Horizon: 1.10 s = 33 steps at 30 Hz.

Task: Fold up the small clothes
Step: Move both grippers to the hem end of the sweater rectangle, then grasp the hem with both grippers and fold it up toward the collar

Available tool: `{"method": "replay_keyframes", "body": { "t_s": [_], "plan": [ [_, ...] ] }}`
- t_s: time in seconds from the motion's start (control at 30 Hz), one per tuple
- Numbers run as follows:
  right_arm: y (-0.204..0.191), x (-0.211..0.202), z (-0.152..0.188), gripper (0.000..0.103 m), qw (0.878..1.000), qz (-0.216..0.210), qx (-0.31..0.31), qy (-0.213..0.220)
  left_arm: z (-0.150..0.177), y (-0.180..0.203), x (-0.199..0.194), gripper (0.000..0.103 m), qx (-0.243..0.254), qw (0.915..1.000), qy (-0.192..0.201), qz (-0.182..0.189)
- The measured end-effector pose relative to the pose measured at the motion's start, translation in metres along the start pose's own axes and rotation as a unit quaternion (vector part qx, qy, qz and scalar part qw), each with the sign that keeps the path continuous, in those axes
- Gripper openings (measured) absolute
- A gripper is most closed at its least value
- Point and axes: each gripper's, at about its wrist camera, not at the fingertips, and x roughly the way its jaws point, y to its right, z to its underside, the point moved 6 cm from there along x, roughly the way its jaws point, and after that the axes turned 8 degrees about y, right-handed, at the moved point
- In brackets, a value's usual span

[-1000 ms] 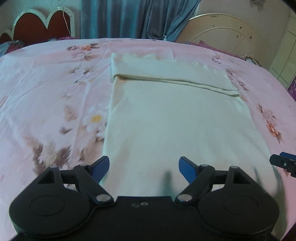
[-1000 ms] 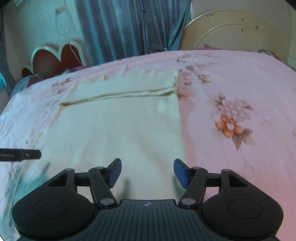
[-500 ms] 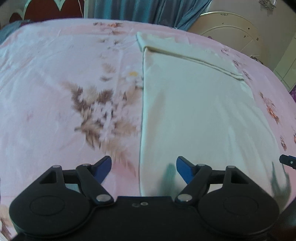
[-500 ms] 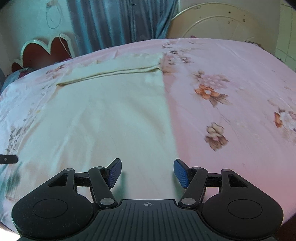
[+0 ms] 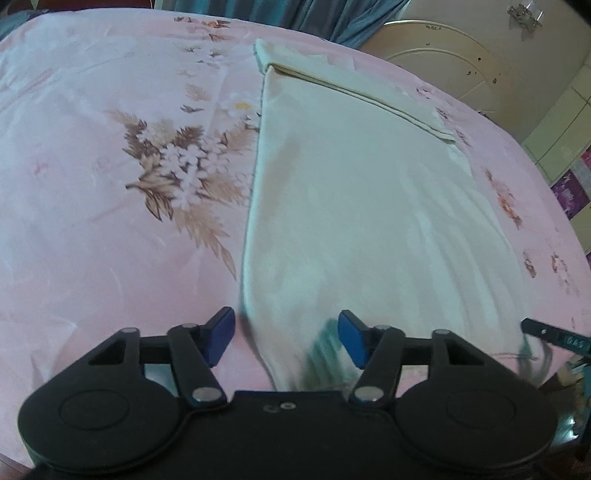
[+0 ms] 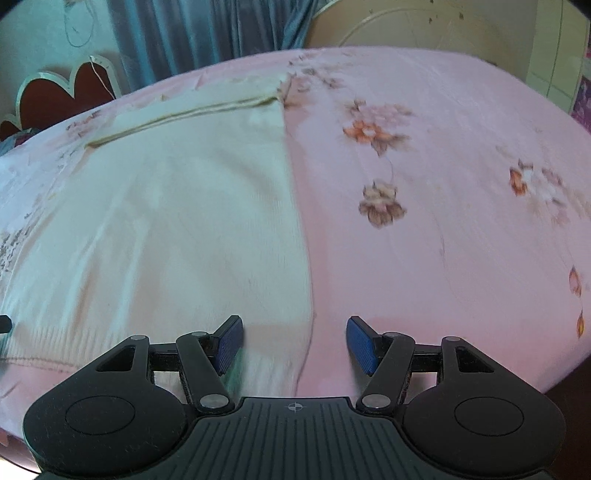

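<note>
A cream knit garment [image 5: 354,206] lies flat on the pink floral bedsheet [image 5: 92,166], its far end folded over into a band [image 5: 343,85]. My left gripper [image 5: 286,338] is open just above the garment's near left corner, the left edge running between its blue pads. The garment also shows in the right wrist view [image 6: 177,221]. My right gripper [image 6: 293,343] is open over the near right corner, the right edge between its pads. The tip of the right gripper shows at the right edge of the left wrist view [image 5: 554,334].
The bed [image 6: 461,184] runs wide to both sides. A red heart-shaped headboard [image 6: 62,96] and blue curtains [image 6: 207,33] stand at the far side, with a round cream board [image 5: 454,70] against the wall. The bed's near edge lies just under the grippers.
Both grippers have moved back toward the garment's near hem and apart, the left onto the left corner, the right onto the right corner. Both have stayed open.
</note>
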Motion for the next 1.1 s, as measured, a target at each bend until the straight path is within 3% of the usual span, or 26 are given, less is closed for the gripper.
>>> {"method": "replay_keyframes", "body": {
  "t_s": [0.07,0.13,0.17,0.2,0.27,0.37,0.67,0.87,1.1],
  "plan": [
    [-0.002,-0.001,0.003,0.062,1.0,-0.005,-0.002,-0.002,0.002,0.002,0.001,0.048,-0.003,1.0,-0.003,0.008],
    [-0.004,-0.002,0.003,0.061,1.0,-0.016,0.006,-0.006,0.003,0.001,0.001,0.03,-0.011,0.9999,-0.005,0.011],
    [-0.006,-0.002,0.004,0.052,1.0,-0.022,0.008,-0.01,0.003,0.0,0.002,0.026,-0.016,0.9997,-0.007,0.014],
    [-0.008,-0.001,0.004,0.034,0.999,-0.03,0.01,-0.014,0.003,0.0,0.002,0.022,-0.022,0.9996,-0.01,0.018],
    [-0.013,0.0,0.004,0.02,0.999,-0.041,0.013,-0.021,0.003,-0.002,0.003,0.016,-0.032,0.9992,-0.011,0.021],
    [-0.02,0.001,0.002,0.007,0.999,-0.049,0.008,-0.022,0.001,-0.004,0.003,0.008,-0.046,0.9983,-0.015,0.033],
    [-0.026,-0.015,-0.026,0.006,0.996,-0.081,0.045,0.017,-0.025,0.004,-0.015,0.006,-0.048,0.9964,0.027,0.064],
    [-0.029,-0.02,-0.067,0.006,0.992,-0.1,0.059,0.054,-0.065,0.017,-0.014,0.005,-0.046,0.9935,0.063,0.083],
    [-0.022,0.004,-0.126,0.006,0.986,-0.123,0.072,0.088,-0.118,0.023,0.009,0.005,-0.056,0.9909,0.096,0.076]
  ]
}}
